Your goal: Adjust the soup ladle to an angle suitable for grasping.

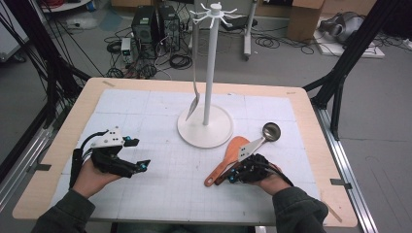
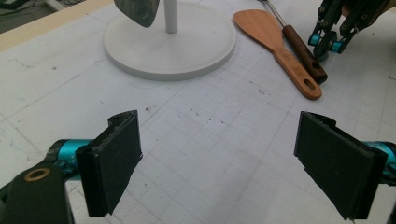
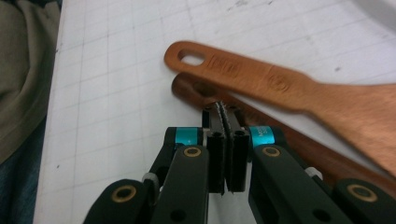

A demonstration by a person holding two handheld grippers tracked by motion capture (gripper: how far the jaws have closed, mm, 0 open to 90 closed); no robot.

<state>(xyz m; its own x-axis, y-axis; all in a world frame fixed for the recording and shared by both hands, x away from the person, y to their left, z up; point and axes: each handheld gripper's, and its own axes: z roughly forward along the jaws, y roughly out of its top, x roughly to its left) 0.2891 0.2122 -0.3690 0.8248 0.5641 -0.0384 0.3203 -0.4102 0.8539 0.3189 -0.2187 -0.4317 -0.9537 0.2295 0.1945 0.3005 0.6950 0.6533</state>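
The left gripper [image 1: 138, 166] is hovering at the desk's [image 1: 63, 141] near left, jaws spread wide around nothing. The right gripper [image 3: 226, 122] is sitting pinched together, empty, just over the ladle's [image 1: 270, 132] dark handle, beside the wooden spatula [image 1: 227, 158]. A spoon [image 1: 193, 104] is hanging from the white stand [image 1: 208, 92] farther back.

The right gripper [image 1: 235, 175] hides the ladle [image 1: 270, 132] handle's near end; the hanging spatula [image 2: 137, 11] is cropped at the frame's top.
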